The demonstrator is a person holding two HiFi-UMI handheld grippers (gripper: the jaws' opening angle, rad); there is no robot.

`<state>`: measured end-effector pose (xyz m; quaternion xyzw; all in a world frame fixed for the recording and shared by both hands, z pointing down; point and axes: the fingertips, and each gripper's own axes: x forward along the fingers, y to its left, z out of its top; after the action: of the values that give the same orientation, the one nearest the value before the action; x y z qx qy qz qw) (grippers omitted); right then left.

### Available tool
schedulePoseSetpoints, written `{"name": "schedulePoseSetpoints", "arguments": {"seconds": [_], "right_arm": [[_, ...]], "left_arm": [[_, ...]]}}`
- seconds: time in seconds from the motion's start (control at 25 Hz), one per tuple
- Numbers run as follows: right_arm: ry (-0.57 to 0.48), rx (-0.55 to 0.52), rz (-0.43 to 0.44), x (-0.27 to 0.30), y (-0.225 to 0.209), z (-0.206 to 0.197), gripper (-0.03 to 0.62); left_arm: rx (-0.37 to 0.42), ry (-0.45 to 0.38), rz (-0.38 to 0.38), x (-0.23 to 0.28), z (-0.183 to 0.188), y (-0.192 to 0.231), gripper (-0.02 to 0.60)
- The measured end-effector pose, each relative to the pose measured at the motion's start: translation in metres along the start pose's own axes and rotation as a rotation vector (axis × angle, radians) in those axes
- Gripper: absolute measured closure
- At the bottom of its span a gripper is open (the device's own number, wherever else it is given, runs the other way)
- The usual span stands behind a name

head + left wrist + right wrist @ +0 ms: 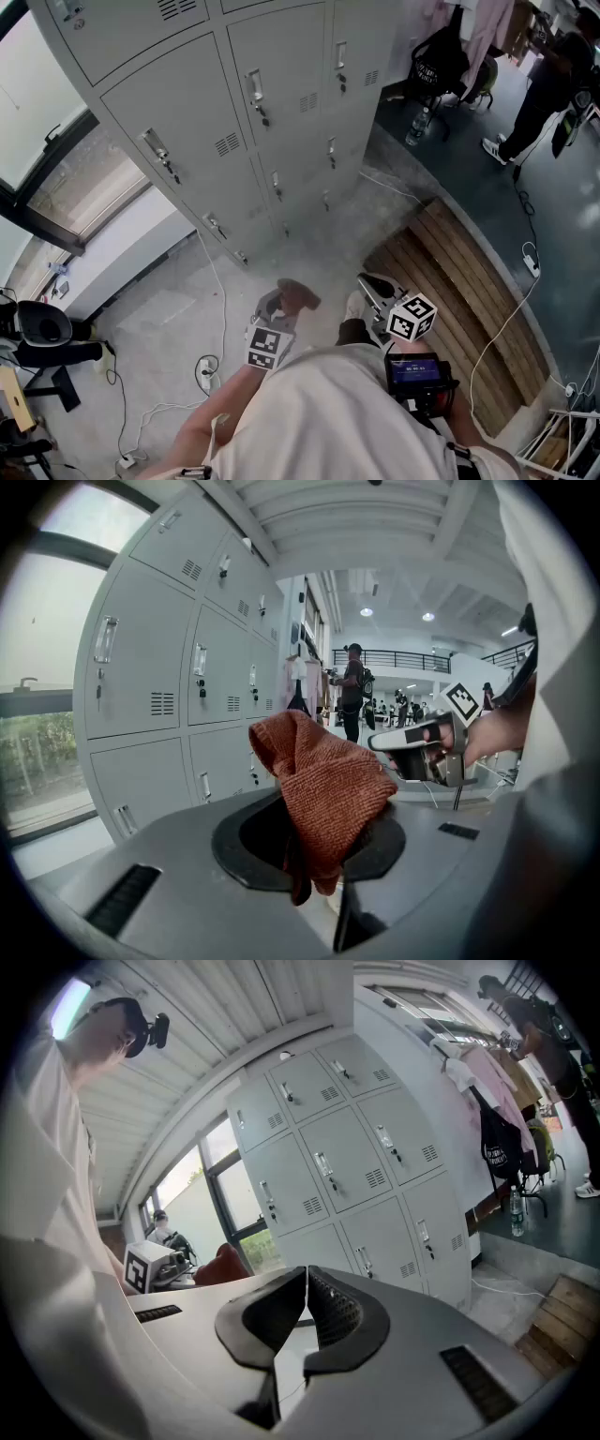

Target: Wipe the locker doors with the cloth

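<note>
The cloth (323,789) is clamped, bunched, by the fingers of the left gripper (314,846), well apart from the locker doors (127,677). On the right gripper (305,1312) the fingers are pressed together, empty. The cloth is best laid flat on a door before strokes are made

Left gripper (281,302) pointed toward 1 o'clock, jaws clamped on cloth (323,789). Right gripper (368,284) pointed toward 10 o'clock, jaws together, empty.

Grey floor (155,309): wooden decking (450,272), white cable (221,309), water bottle (417,127).
</note>
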<state>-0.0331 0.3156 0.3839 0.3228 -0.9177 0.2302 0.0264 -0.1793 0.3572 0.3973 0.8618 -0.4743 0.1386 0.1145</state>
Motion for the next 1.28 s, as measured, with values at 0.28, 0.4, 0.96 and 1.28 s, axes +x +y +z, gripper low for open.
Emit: {"name": "schedulePoseSetpoints", "arguments": {"seconds": [0.28,0.4,0.96,1.28], "right_arm": [[0.026,-0.011,0.064,0.042,-0.054,0.025,0.576],[0.045,-0.02,0.095,0.054,-0.081,0.042,0.576],[0.066,-0.02,0.177,0.057,-0.226,0.109,0.576],[0.082,0.046,0.159,0.071,-0.264,0.102,0.576]], "left_arm": [[-0.024,0.025,0.076,0.051,0.009,0.026,0.509],[-0.026,0.033,0.089,0.081,0.025,0.027,0.509],[-0.02,0.041,0.176,0.215,0.093,0.021,0.509],[-0.061,0.107,0.182,0.235,0.087,0.037,0.509]]}}
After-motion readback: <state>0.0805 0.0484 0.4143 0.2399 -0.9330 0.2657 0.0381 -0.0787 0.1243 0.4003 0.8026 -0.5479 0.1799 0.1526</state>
